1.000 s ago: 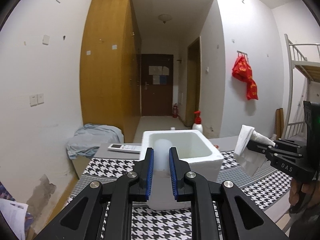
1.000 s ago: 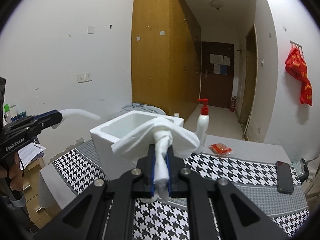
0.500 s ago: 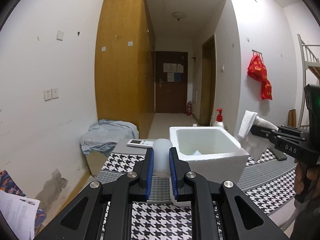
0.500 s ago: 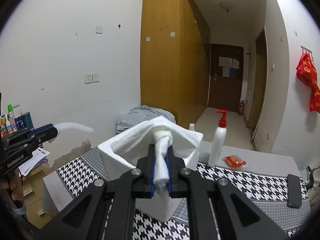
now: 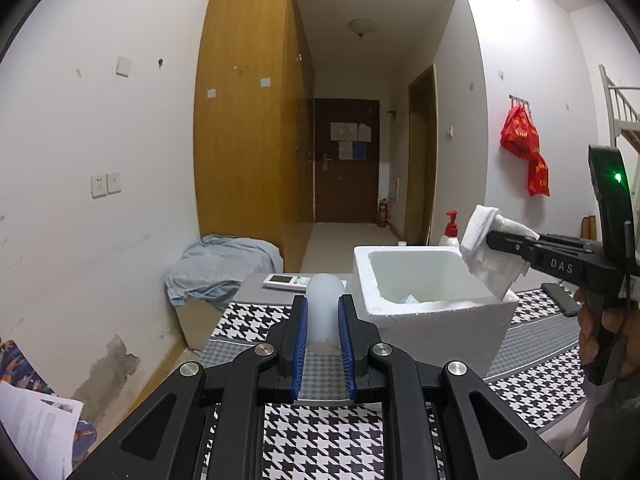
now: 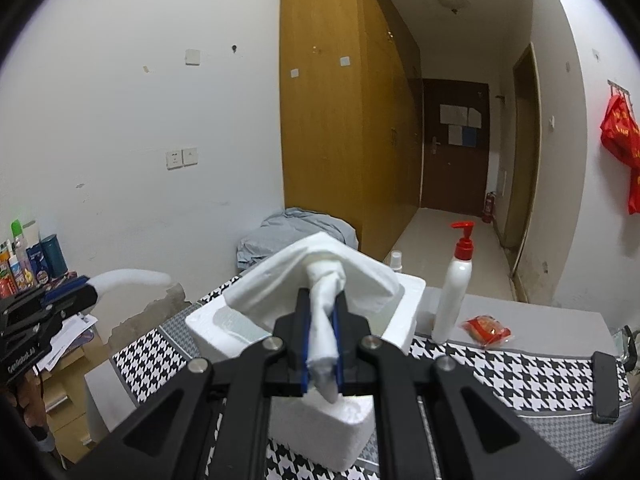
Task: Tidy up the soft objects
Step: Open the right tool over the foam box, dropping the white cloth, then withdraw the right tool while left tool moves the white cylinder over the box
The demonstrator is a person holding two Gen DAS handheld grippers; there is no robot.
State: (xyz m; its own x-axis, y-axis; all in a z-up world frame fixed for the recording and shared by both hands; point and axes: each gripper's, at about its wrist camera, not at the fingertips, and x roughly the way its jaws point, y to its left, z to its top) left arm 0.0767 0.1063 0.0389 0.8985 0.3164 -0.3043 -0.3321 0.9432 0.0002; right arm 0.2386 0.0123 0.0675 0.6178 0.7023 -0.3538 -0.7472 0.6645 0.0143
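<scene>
My left gripper [image 5: 323, 312] is shut on a soft white foam strip [image 5: 324, 308]; it also shows in the right wrist view [image 6: 128, 278], held in the air left of the box. My right gripper [image 6: 323, 312] is shut on a crumpled white cloth [image 6: 316, 276], held over the right rim of a white foam box [image 5: 436, 320]; the cloth also shows in the left wrist view [image 5: 488, 248]. The box [image 6: 332, 432] stands on a houndstooth tablecloth [image 5: 320, 436]. A pale object [image 5: 409, 300] lies inside it.
A pump bottle [image 6: 454, 292] with a red top stands behind the box, with a red packet [image 6: 486, 330] and a dark phone [image 6: 606, 386] to its right. A remote [image 5: 286, 280] lies on the table's far left. A grey cloth pile [image 5: 220, 264] lies by the wardrobe.
The left gripper has shifted left, so the box now sits right of its fingers. The right gripper with the cloth has moved closer over the box.
</scene>
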